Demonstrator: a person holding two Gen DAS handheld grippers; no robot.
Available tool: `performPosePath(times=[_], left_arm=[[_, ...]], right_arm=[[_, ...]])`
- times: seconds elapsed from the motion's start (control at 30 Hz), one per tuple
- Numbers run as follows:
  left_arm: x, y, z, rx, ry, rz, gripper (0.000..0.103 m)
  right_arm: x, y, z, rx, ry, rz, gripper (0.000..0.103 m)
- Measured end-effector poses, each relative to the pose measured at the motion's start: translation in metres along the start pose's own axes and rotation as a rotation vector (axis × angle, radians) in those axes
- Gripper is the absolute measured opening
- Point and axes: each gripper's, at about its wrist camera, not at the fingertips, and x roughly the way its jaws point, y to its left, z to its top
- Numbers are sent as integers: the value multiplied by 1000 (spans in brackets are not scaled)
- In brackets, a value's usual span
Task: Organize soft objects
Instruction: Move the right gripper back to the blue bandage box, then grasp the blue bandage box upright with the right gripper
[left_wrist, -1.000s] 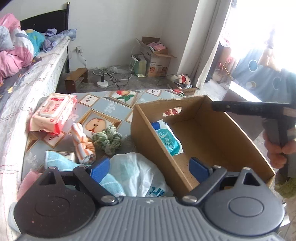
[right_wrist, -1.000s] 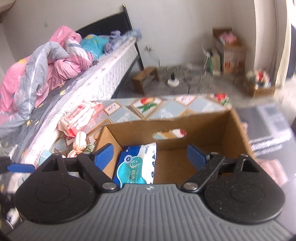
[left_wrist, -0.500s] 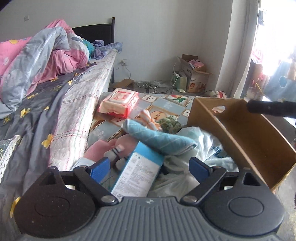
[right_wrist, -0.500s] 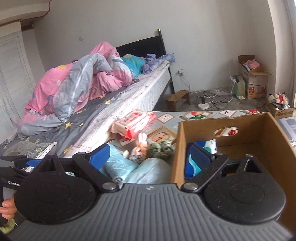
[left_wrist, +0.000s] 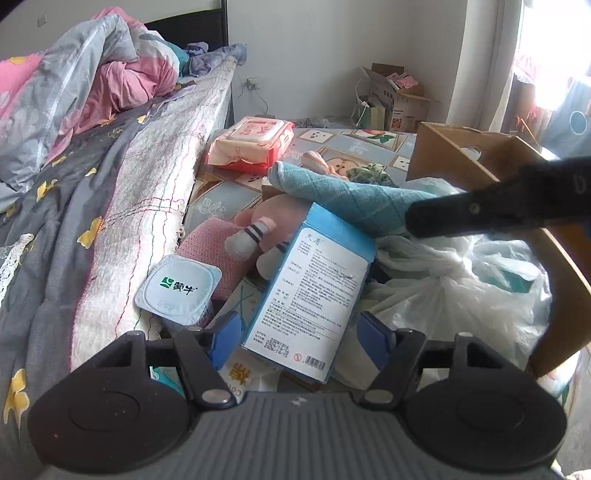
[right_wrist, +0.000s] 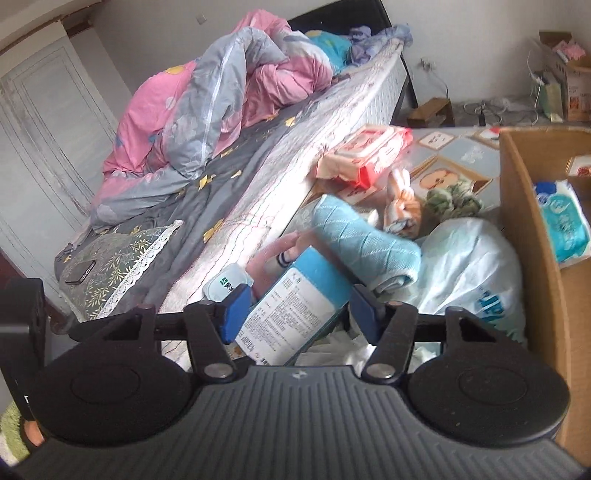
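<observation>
Beside the bed (left_wrist: 110, 206), both claws are closing unclamped around the box (left_wrist: 310, 295), left claw (left_wrist: 301, 334) nearer, right claw (right_wrist: 297, 314) behind.

The pink plush toy (left_wrist: 255, 218) lies half hidden under the blue box (left_wrist: 306, 291).

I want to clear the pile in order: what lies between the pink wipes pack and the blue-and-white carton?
In the left wrist view, the rolled teal towel and a pink plush toy lie between the wipes pack and the carton.
</observation>
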Motion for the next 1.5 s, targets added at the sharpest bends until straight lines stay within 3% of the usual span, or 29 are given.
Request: performPosePath(times=[0.13, 0.3, 0.43, 0.67, 0.77, 0.9, 1.1, 1.27, 1.33, 1.4, 1.47, 1.5], left_arm=[[28, 5, 12, 11, 82, 1, 68], [50, 4, 15, 36, 152, -31, 67], [54, 3, 15, 25, 154, -52, 64], [40, 1, 17, 15, 125, -74, 43], [26, -1, 16, 1, 95, -131, 41], [18, -5, 13, -44, 93, -282, 39], [26, -21, 4, -31, 104, -291, 38], [25, -29, 2, 5, 81, -272, 44], [23, -29, 3, 26, 67, -269, 48], [21, -30, 4, 48, 52, -267, 75], [20, -32, 5, 78, 34, -242, 86], [20, -33, 7, 91, 28, -229, 87]], right_arm=[[28, -5, 1, 54, 45, 13, 44], [50, -5, 3, 66, 77, 8, 43], [60, -8, 3, 71, 99, 5, 43], [63, -11, 4, 70, 104, -8, 43], [61, -13, 4, 72, 102, -19, 44], [58, -15, 4, 78, 100, -25, 45], [62, -18, 3, 92, 127, -78, 46], [70, -16, -3, 46, 149, -124, 44], [71, -15, -4, 18, 147, -134, 29], [68, -16, -3, 13, 144, -111, 28], [62, -19, 0, 12, 137, -81, 26], [59, -21, 2, 16, 134, -64, 26]])
